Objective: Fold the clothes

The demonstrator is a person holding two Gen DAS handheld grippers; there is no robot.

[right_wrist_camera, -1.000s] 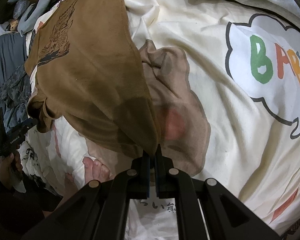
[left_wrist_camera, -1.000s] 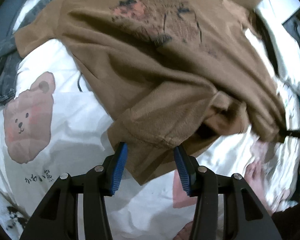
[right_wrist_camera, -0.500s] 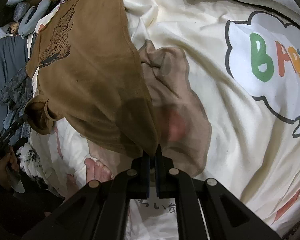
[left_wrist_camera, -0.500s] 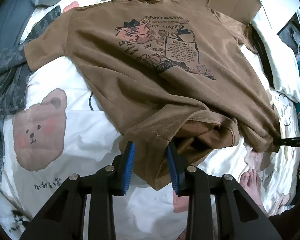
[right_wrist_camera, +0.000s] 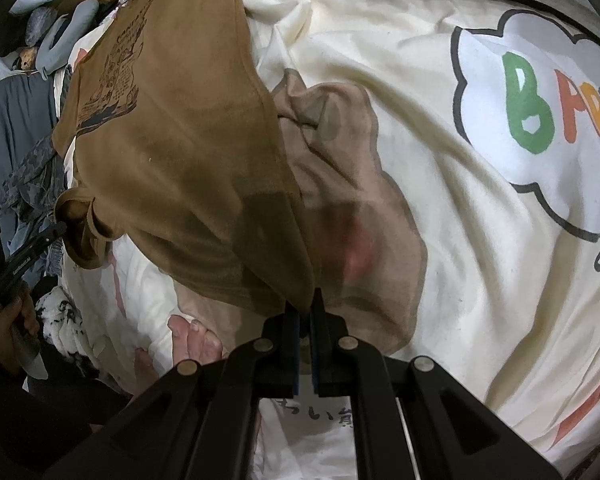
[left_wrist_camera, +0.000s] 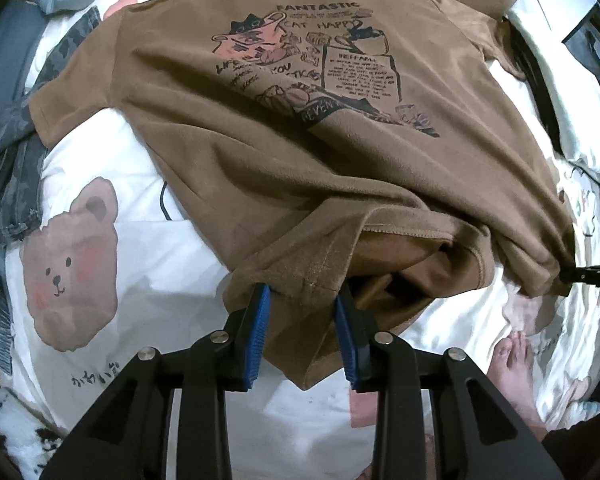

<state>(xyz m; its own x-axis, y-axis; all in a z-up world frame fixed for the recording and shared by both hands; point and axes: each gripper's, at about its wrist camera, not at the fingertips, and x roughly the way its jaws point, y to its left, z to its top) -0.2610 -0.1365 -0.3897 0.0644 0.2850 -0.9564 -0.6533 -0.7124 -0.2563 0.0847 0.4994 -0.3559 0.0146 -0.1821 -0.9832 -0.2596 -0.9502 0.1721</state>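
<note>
The brown T-shirt (left_wrist_camera: 284, 140) lies print side up across the middle and upper part of the left wrist view, on a bed covered by a white duvet (left_wrist_camera: 148, 248) with bear pictures. Its lower hem is bunched and lifted toward the bottom centre of the frame. There the left claw (left_wrist_camera: 302, 300) has its blue pads (left_wrist_camera: 260, 320) set partly apart with a thick fold of the hem filling the gap between them; the pads appear to press on that fold. At the right edge of this view only the tip of the right claw (left_wrist_camera: 588, 276) shows, at the shirt's other hem corner.

The right wrist view shows what the first does not: the right claw (right_wrist_camera: 305, 304) pressed together, pinching a thin corner of the T-shirt (right_wrist_camera: 188, 152), which hangs up and left from it. A "BABY" cloud print (right_wrist_camera: 540, 120) fills the right of that frame. At its left edge, the left claw (right_wrist_camera: 40, 236) and the hand (right_wrist_camera: 12, 320) holding it appear small; its grip cannot be read from there.

Bare toes (right_wrist_camera: 196, 340) show beneath the shirt. Grey clothing (left_wrist_camera: 4, 152) at the left edge is cut off and hard to identify.
</note>
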